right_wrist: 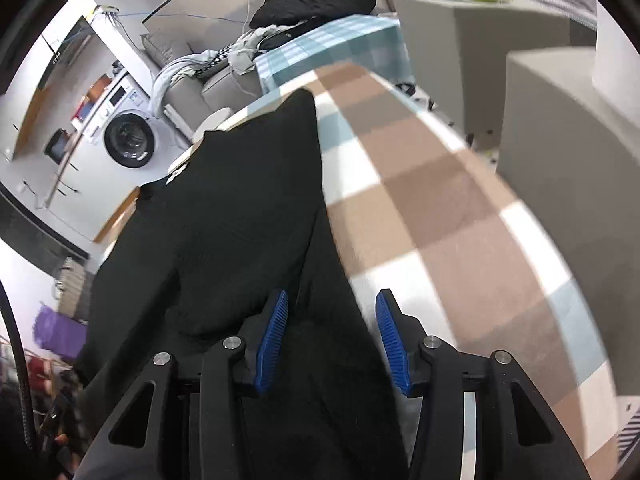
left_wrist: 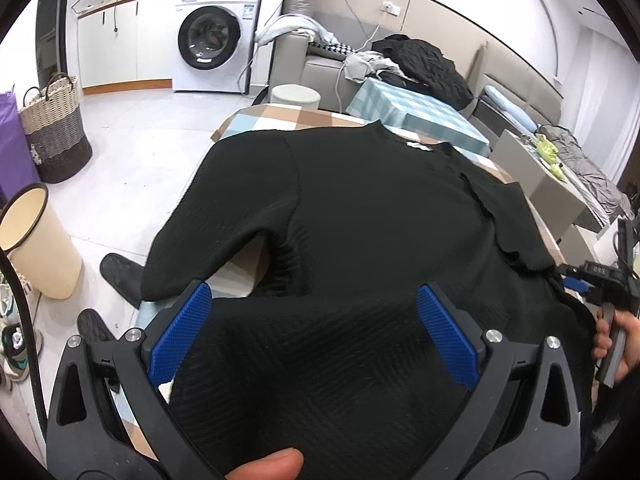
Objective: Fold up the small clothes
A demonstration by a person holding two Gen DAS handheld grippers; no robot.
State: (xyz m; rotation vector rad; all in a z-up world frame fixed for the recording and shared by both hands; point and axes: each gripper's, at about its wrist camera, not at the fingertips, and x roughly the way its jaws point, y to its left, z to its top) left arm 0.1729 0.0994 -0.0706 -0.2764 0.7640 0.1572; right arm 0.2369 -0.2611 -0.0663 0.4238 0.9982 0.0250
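Now over the table: black sweater [left_wrist: 384, 200] spread flat on the checked cloth [right_wrist: 440, 200], neckline at the far end, one sleeve trailing off the near left edge toward the floor. Left gripper [left_wrist: 314, 332] tipped down over the near hem, blue pads [left_wrist: 182, 330] spread wide, a raised fold of the knit bulging up between them and filling the gap; from this angle, cannot tell whether the pads actually press on it. A fingertip [left_wrist: 268, 466] poking in at the bottom of the left wrist view, under the frame. Off at that view's right edge, a hand [left_wrist: 618, 340] wrapped round the handle of the right gripper [right_wrist: 330, 340], set just beside the sweater's right side. From the right wrist view: angled steeply down, rolled so the room sits crooked, jaws parted about halfway, blue pads [right_wrist: 272, 340] clear of the fabric on both sides, the sweater's dark edge lying loose beneath and between them, nothing pinched. Checked cloth bare to the right of the garment. Washing machine [left_wrist: 212, 36] against the far wall.
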